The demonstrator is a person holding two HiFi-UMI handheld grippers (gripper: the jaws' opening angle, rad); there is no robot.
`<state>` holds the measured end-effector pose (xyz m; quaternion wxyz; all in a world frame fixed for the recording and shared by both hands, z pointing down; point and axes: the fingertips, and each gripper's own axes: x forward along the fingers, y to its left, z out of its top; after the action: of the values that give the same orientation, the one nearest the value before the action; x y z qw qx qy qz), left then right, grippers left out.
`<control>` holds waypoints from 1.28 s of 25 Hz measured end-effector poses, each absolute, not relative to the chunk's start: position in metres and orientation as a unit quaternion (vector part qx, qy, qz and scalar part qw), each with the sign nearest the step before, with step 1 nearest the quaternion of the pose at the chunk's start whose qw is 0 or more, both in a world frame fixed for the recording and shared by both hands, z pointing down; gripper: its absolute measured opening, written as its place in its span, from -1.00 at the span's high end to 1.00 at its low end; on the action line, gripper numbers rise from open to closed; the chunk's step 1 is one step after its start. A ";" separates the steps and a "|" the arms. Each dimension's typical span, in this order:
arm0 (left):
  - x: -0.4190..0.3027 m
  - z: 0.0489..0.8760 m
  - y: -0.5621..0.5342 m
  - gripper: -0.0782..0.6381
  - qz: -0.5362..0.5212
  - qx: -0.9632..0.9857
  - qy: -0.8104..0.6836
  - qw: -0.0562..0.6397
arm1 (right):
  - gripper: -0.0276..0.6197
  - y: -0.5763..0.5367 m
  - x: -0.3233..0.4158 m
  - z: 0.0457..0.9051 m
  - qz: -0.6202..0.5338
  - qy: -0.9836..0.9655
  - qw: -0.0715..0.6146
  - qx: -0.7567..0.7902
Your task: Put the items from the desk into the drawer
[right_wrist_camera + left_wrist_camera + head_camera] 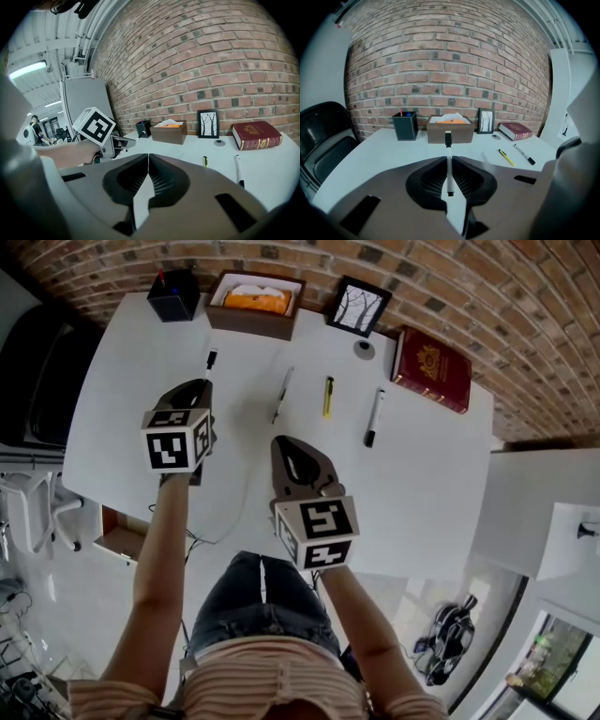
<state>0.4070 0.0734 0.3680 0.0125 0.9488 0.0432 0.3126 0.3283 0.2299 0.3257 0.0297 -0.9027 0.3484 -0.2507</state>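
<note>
Poking forward, the marker [449,174] sits pinched between left gripper [449,158] jaws.

- Our left gripper [200,386] is clamped on a marker [450,180] and angled downward, forearm outstretched.
- Our right gripper [286,444] has its jaws pressed together, empty, and is angled downward.

An office: desk [141,427], pen holder [174,294], black chair [321,140].

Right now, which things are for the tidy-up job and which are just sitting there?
For the job: marker in the left gripper, silver pen, yellow pen, other marker, open drawer.
Likely just sitting: pen pot, brown box, picture frame, red book, chair.
</note>
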 end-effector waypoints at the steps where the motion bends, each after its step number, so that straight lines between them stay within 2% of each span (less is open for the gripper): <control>1: 0.403 0.366 0.070 0.67 0.310 0.950 0.038 0.015 | 0.86 0.228 0.327 0.325 -0.251 0.353 0.029 -0.901; 17: 0.312 0.336 0.032 0.66 0.271 0.960 -0.046 0.047 | 0.86 0.178 0.289 0.333 -0.254 0.443 -0.005 -0.860; 32: 0.206 0.316 -0.049 0.67 0.236 0.958 -0.145 0.080 | 0.86 0.081 0.236 0.331 -0.249 0.532 -0.039 -0.808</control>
<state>0.2065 -0.0489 0.3158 0.0802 0.9576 -0.1447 0.2359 0.2358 0.0808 0.3315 -0.0391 -0.8082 0.5320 -0.2495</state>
